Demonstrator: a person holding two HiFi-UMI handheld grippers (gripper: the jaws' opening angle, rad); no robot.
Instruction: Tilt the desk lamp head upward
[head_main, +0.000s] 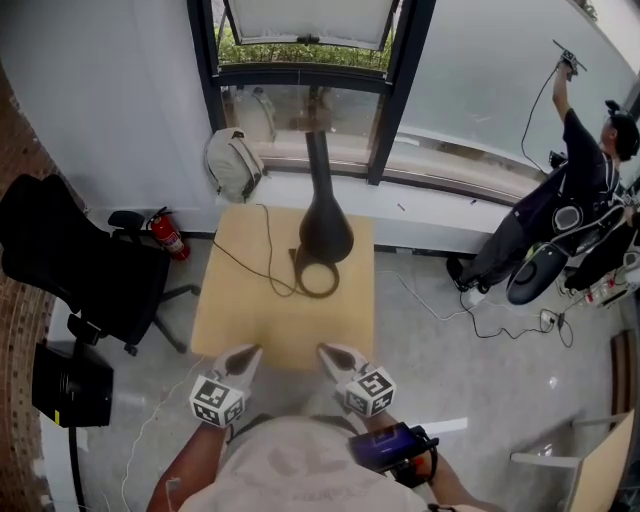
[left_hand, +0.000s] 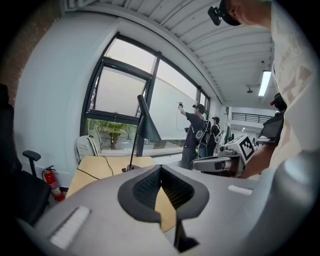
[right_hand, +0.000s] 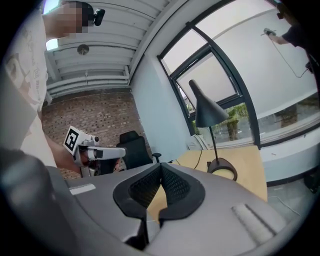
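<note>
At the table's (head_main: 250, 320) near edge, your left gripper (head_main: 249, 352) and right gripper (head_main: 329, 352): jaws together, empty; desk lamp (head_main: 323, 238) beyond.

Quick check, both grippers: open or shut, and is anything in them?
Left gripper: shut, nothing between its jaws.
Right gripper: shut, nothing between its jaws.

In the head view the lamp head (head_main: 326, 228) hides its own stem (right_hand: 215, 145).
</note>
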